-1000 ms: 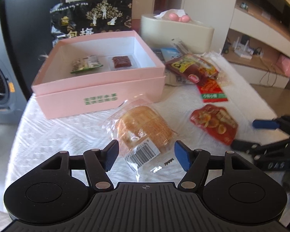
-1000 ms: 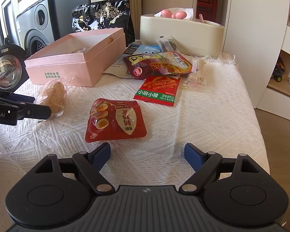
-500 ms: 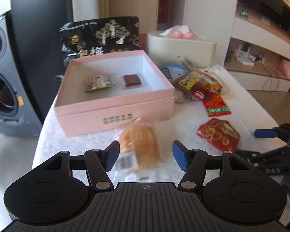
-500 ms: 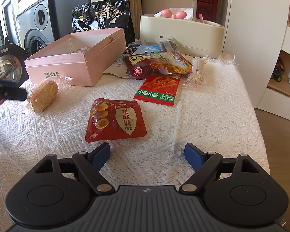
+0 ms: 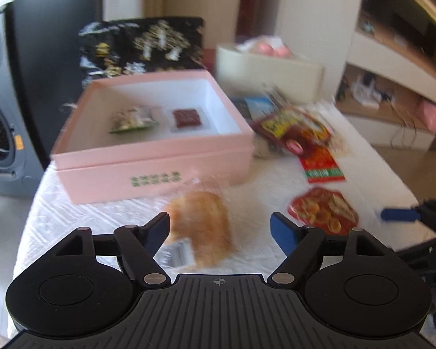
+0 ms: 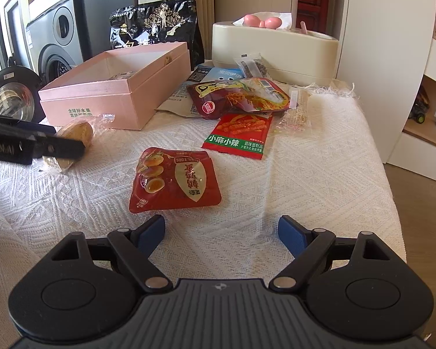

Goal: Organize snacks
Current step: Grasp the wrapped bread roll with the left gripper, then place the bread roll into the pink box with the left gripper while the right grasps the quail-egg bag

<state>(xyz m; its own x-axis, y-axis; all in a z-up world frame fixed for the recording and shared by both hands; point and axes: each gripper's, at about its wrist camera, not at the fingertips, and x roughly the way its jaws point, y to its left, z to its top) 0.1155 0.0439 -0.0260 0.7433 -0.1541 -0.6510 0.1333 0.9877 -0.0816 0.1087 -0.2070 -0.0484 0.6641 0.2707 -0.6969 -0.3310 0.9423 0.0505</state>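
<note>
**Both claws apart, bun loose on desk**

Left claw [image 5: 220,226] jaws opening around the wrapped bun [image 5: 202,224], pads not pressing it. Right claw [image 6: 221,234] apart, nothing between, over the white-clothed desk [image 6: 319,180]. Just beyond it, red egg pack [image 6: 174,179]. Farther: chili strip pack [image 6: 241,135], then the pink box [image 5: 148,142] far left, two small snacks inside.

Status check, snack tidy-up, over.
Left hand-held gripper opening around clear-wrapped golden bread roll, pads clear. Right hand-held gripper open, empty. Open pink cardboard box unobstructed.
</note>
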